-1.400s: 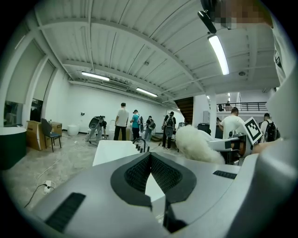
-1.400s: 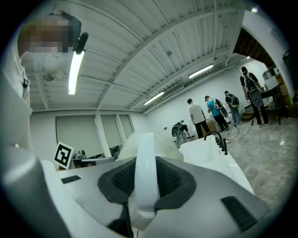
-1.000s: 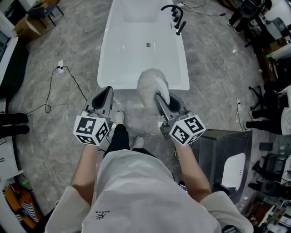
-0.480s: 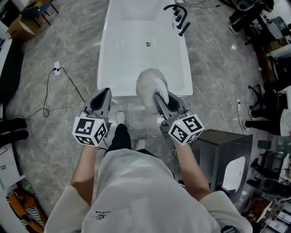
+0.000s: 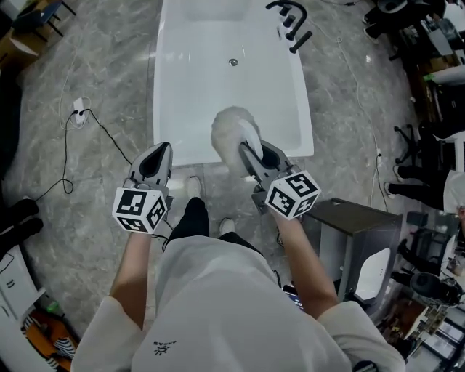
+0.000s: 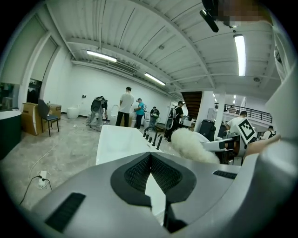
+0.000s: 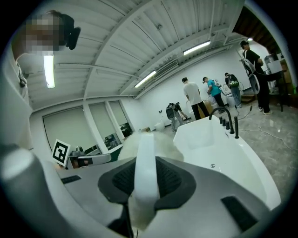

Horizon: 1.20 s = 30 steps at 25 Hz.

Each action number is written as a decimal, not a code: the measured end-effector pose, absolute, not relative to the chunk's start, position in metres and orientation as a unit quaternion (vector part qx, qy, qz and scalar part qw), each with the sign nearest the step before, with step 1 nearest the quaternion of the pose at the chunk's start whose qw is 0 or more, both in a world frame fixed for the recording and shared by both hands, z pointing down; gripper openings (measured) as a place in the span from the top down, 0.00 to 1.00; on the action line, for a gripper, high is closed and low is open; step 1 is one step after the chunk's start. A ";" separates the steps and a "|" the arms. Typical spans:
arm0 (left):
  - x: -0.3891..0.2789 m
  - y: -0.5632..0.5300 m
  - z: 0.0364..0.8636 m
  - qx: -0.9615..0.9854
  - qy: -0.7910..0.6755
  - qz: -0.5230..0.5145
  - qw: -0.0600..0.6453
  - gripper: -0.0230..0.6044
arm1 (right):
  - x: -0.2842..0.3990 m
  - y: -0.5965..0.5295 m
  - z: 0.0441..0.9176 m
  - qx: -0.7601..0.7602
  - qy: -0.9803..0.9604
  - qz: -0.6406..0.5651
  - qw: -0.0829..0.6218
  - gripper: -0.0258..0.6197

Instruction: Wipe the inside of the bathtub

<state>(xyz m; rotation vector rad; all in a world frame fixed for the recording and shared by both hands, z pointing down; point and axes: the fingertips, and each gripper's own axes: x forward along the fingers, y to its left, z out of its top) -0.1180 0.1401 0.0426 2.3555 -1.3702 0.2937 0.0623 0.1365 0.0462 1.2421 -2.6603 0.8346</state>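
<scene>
Centrally, the white rectangular bathtub (image 5: 190, 87) lies at 12 o'clock on the grey marbled floor (image 5: 94, 203), with its round metal drain (image 5: 233, 62) and black curved faucet (image 5: 289, 20) toward 1 o'clock. The right tool (image 5: 243, 149) is clamped on the white strap of a fluffy white duster (image 5: 231, 131), whose pile hangs over the tub's near rim; contact with the rim cannot be judged. The left tool (image 5: 161, 150) sits at 9 o'clock of the duster, its tips pressed together with nothing between them. Each tool's cube bears black-and-white square markers. A small dark print on the person's white shirt (image 5: 218, 305) is too small to read.
</scene>
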 end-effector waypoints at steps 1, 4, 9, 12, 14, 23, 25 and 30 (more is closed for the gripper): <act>-0.122 0.132 0.047 0.843 -0.486 0.107 0.202 0.95 | 0.055 0.129 0.052 0.405 -0.870 0.275 0.053 0.81; -0.135 0.113 0.060 0.843 -0.480 0.115 0.212 0.95 | 0.037 0.110 0.072 0.402 -0.867 0.284 0.082 0.81; -0.160 0.088 0.091 0.836 -0.479 0.119 0.239 0.95 | 0.021 0.083 0.116 0.401 -0.851 0.318 0.121 0.81; -0.166 0.073 0.112 0.836 -0.470 0.132 0.252 0.95 | 0.015 0.068 0.143 0.396 -0.840 0.340 0.146 0.81; -0.169 0.066 0.125 0.837 -0.462 0.141 0.255 0.95 | 0.010 0.059 0.162 0.392 -0.835 0.352 0.158 0.81; -0.174 0.039 0.175 0.825 -0.476 0.152 0.264 0.95 | -0.005 0.022 0.247 0.381 -0.815 0.397 0.184 0.81; -0.173 0.036 0.189 0.819 -0.483 0.157 0.268 0.95 | -0.008 0.017 0.272 0.370 -0.814 0.404 0.194 0.81; -0.176 0.032 0.225 0.799 -0.508 0.162 0.276 0.95 | -0.019 0.006 0.330 0.340 -0.815 0.420 0.211 0.81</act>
